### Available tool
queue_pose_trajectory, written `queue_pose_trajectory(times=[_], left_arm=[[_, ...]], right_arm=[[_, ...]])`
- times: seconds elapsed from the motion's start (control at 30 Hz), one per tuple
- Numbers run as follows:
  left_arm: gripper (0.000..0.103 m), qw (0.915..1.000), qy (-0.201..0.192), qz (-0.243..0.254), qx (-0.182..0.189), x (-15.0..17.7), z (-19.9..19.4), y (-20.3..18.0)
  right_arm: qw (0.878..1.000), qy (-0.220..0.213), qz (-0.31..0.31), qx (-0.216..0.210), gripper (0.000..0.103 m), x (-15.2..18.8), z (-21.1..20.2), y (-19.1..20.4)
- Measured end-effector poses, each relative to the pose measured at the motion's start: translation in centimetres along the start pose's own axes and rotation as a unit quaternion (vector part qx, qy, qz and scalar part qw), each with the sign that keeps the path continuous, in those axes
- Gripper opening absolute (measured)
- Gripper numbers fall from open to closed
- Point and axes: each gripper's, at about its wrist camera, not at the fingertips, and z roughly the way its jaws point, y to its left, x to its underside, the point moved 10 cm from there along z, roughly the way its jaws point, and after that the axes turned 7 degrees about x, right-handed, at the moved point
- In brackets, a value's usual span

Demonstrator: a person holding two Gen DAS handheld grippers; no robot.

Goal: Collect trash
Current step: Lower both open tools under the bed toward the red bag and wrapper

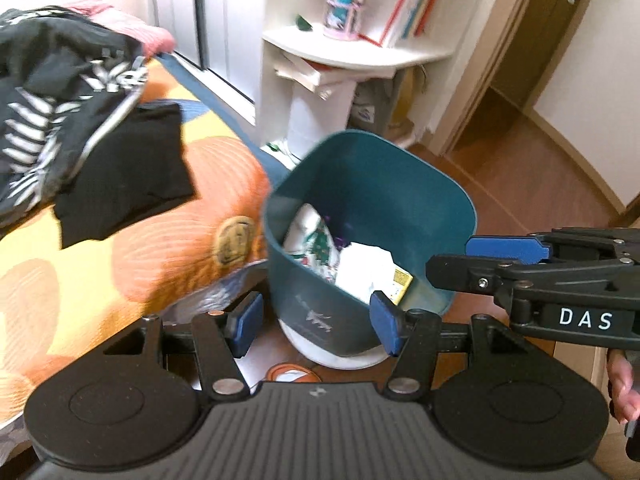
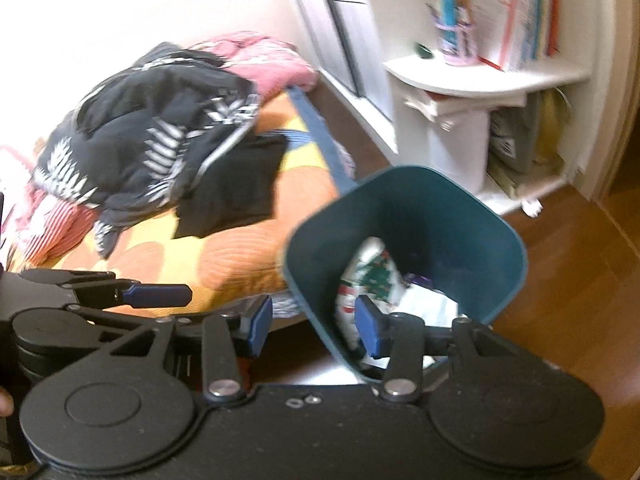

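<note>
Where the bed's (image 1: 132,264) orange quilt ends, a teal bin (image 1: 372,184) stands on the wooden floor (image 1: 532,168) against the bed's near corner. It holds the trash: a white wrapper with a green and red print (image 2: 372,276) on the left, crumpled white paper (image 1: 364,268) in the middle and a small yellow packet (image 1: 403,280) on the right. Both claws hang released and empty above the bin: the left gripper (image 1: 318,320) and the right gripper (image 2: 314,322) each with blue pads apart. Only the left view shows the yellow packet and an orange cord (image 1: 294,372) on the floor; the right view shows more of the dark clothes (image 2: 160,140) heaped on the bed.
</note>
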Motion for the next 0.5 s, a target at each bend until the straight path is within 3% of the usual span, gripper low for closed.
queue_pose_trajectory(times=[0.1, 0.23, 0.33, 0.5], left_arm=[[0.066, 0.9997, -0.020, -0.009, -0.008, 0.8, -2.8, 1.8], [0.070, 0.9986, -0.042, -0.021, -0.024, 2.6, -6.2, 4.7], [0.079, 0.9971, -0.055, -0.034, -0.039, 4.4, -8.4, 6.9], [0.085, 0.9944, -0.057, -0.060, -0.066, 8.1, -10.3, 11.2]], right_arm=[[1.000, -0.005, -0.022, -0.019, 0.047, -0.2, -0.6, 2.9], [0.997, -0.008, -0.058, -0.043, 0.047, 0.3, -1.0, 6.7], [0.995, -0.002, -0.082, -0.061, 0.048, 1.1, -0.9, 9.6], [0.990, 0.020, -0.115, -0.084, 0.050, 3.0, 0.5, 14.3]])
